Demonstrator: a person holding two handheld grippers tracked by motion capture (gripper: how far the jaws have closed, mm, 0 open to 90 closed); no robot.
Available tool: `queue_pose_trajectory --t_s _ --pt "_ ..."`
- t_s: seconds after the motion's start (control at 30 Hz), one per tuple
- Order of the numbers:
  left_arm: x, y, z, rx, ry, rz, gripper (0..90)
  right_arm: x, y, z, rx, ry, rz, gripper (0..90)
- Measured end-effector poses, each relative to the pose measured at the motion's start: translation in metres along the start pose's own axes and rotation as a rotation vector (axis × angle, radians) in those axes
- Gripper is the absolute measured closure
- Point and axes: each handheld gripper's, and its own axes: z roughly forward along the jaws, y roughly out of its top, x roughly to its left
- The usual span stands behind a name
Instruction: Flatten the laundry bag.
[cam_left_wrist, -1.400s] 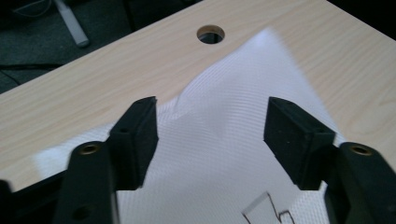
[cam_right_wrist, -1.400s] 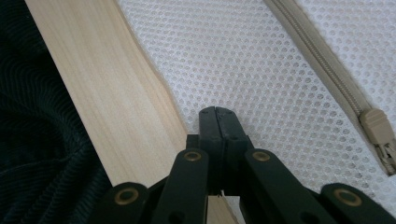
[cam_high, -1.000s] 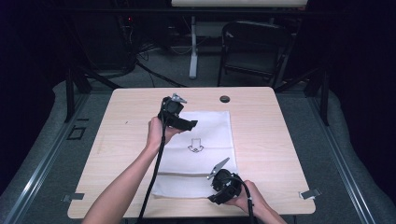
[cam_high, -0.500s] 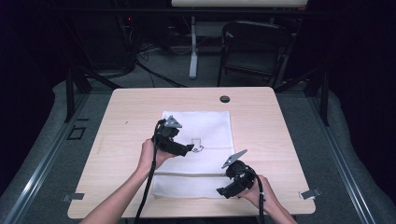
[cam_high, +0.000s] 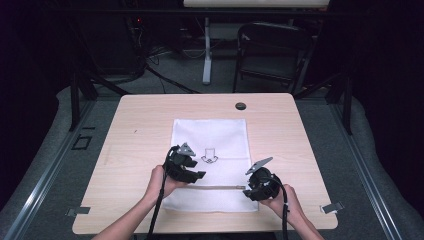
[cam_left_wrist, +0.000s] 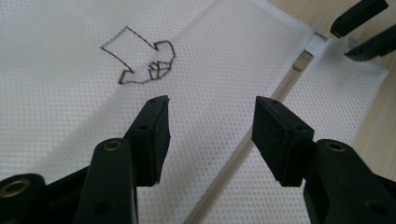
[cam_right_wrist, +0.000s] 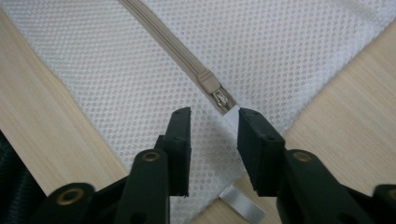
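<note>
A white mesh bag (cam_high: 220, 135) lies flat on the wooden table (cam_high: 140, 145), with a stitched arrow (cam_high: 209, 156) and a beige zipper (cam_high: 215, 187) across its near end. My left gripper (cam_high: 199, 175) hovers low over the bag just left of the arrow. Its jaws (cam_left_wrist: 212, 105) have just been closing and stand open over the mesh, beside the zipper (cam_left_wrist: 233, 158). My right gripper (cam_high: 247, 189) is at the zipper's right end. Its jaws (cam_right_wrist: 214, 114) have just been closing and stand narrowly apart, with the zipper slider (cam_right_wrist: 219, 95) just beyond their tips and its white pull tab (cam_right_wrist: 232, 114) at the right jaw's tip, unpressed.
A small black round object (cam_high: 240, 106) sits near the table's far edge. A dark chair (cam_high: 272, 50) and cables stand behind the table. Metal clips (cam_high: 332, 207) mark the front corners. A small grey strip (cam_right_wrist: 243, 203) lies by the bag's corner.
My left gripper has come from the bag's far part toward the person and down to the zipper area. My right gripper has shifted a little to the right.
</note>
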Motion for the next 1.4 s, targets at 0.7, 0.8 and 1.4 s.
queue_pose_trajectory --t_s 0.7,0.8,1.4 --pt "0.001 -0.021 0.033 0.112 -0.055 -0.009 71.7 0.007 0.000 0.023 0.099 0.017 -0.038 85.1" --pt "0.003 -0.024 0.034 0.114 -0.060 -0.020 72.4 0.006 0.000 0.022 0.098 0.025 -0.031 86.3" --pt "-0.002 -0.032 0.033 0.118 -0.060 -0.032 79.4 0.011 -0.003 0.020 0.127 0.040 -0.039 86.9"
